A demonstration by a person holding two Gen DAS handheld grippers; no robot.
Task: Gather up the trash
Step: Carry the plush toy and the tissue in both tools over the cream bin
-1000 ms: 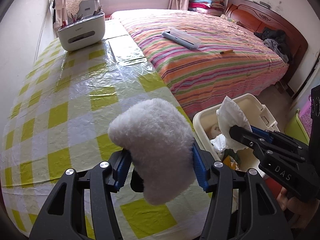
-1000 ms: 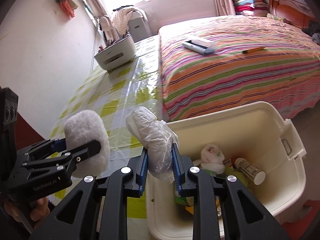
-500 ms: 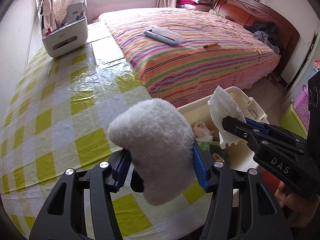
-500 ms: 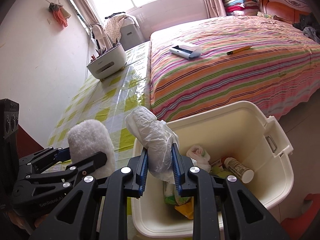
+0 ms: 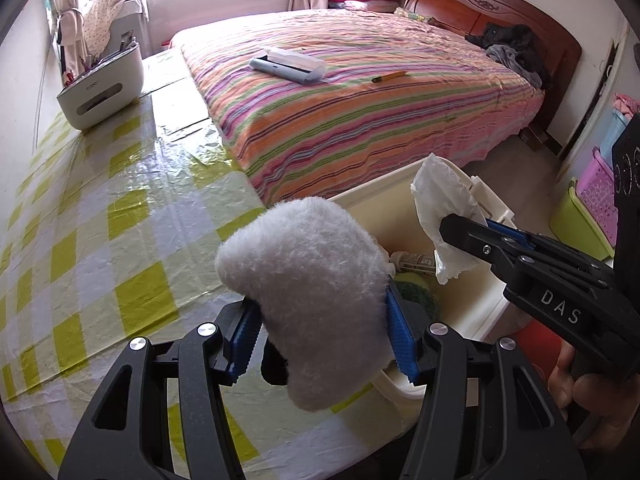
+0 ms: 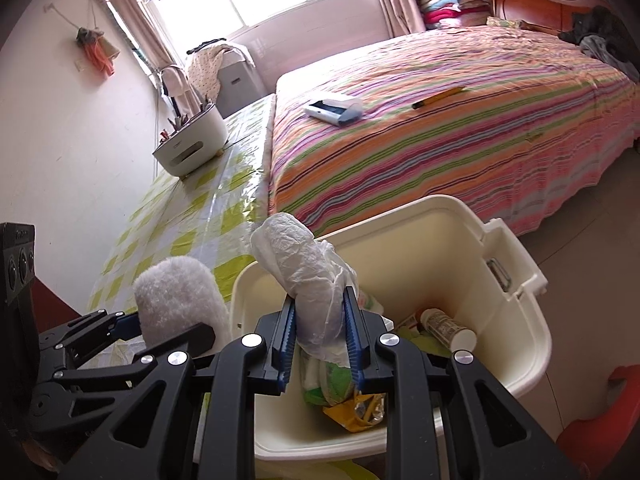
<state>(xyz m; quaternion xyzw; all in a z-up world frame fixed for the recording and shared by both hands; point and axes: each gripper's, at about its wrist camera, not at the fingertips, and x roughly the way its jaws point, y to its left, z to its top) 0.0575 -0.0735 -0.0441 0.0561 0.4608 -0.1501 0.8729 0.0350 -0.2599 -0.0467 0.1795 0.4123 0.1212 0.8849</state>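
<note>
fluffy pad (image 5: 308, 300) | between left jaws | tissue wad (image 6: 308, 280) | between right jaws

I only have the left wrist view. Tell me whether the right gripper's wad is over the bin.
Observer: Yes. In the right wrist view the right gripper clamps the crumpled white wad above the cream bin's open inside.
Operator: Report what lies under it.
Observer: A green-and-white packet and a yellow wrapper lie below the jaws; a small bottle lies further right.
Operator: Now place the left load.
Observer: The fluffy white pad sits left of the bin's rim, not over the opening.
</note>
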